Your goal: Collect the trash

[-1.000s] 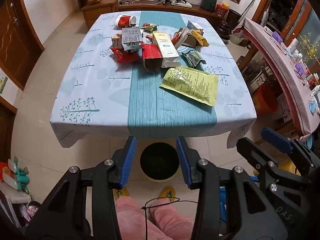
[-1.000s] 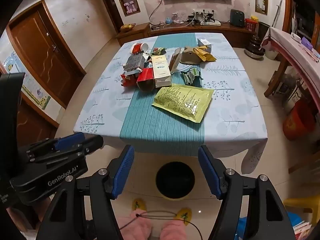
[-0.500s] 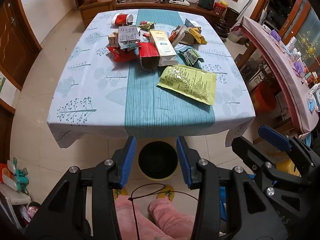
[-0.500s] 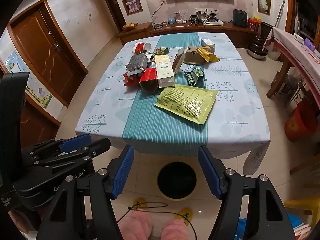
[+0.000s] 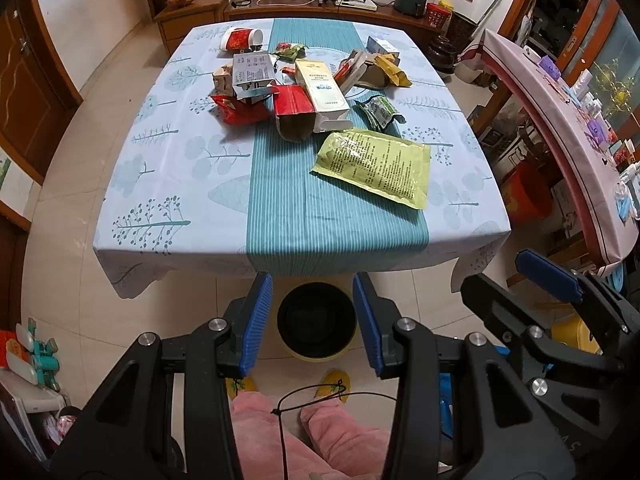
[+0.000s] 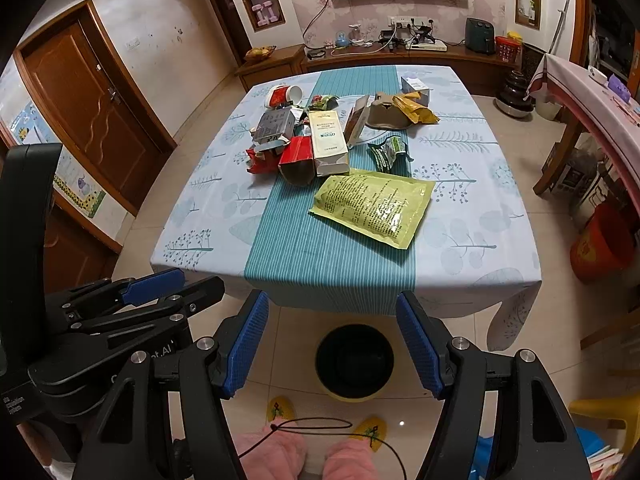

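Observation:
Trash lies on a table (image 5: 180, 184) (image 6: 480, 248) with a blue and teal cloth: a flat yellow-green packet (image 5: 374, 166) (image 6: 372, 206), a white carton (image 5: 322, 94) (image 6: 329, 142), a red box (image 5: 294, 114) (image 6: 296, 160), a dark green wrapper (image 5: 378, 112) (image 6: 386, 152), and more boxes and wrappers behind. A round bin (image 5: 316, 322) (image 6: 354, 362) with a black liner stands on the floor before the table's near edge. My left gripper (image 5: 312, 312) hangs over the bin, open and empty. My right gripper (image 6: 332, 344) is open wider, also empty, above the bin.
A red paper cup (image 5: 240, 39) lies at the table's far left. A long pink-covered table (image 5: 560, 128) runs along the right. An orange bucket (image 6: 600, 244) stands on the floor at right. A person's pink-clad legs and yellow slippers (image 6: 372, 430) are below the grippers.
Both views have shifted slightly toward the table, so it sits a little lower and nearer in frame. Neither gripper's opening has changed, and no trash has moved.

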{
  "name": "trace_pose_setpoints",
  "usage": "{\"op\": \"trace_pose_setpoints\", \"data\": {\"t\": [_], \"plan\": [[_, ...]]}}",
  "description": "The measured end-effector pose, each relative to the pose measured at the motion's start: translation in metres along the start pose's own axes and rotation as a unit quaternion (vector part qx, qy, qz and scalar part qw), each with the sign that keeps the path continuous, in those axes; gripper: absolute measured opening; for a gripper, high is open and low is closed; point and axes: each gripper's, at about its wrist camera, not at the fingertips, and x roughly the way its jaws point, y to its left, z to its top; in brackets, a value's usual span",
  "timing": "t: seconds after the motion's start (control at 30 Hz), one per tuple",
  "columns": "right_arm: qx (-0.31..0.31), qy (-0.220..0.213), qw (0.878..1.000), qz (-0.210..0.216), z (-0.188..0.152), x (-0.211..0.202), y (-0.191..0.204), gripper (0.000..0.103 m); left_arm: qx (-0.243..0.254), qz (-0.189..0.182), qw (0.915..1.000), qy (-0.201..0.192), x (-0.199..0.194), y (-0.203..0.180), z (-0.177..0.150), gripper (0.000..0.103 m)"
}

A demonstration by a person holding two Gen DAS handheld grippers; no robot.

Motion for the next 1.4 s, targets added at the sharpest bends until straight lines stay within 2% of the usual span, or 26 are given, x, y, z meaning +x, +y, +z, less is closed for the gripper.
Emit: {"op": "trace_pose_setpoints", "data": {"t": [1.4], "plan": [[-0.009, -0.006, 1.000, 0.011, -0.007, -0.006, -0.001, 0.068, -0.005, 0.003, 0.9999, -0.008, -0.015, 0.002, -0.005, 0.038]]}}
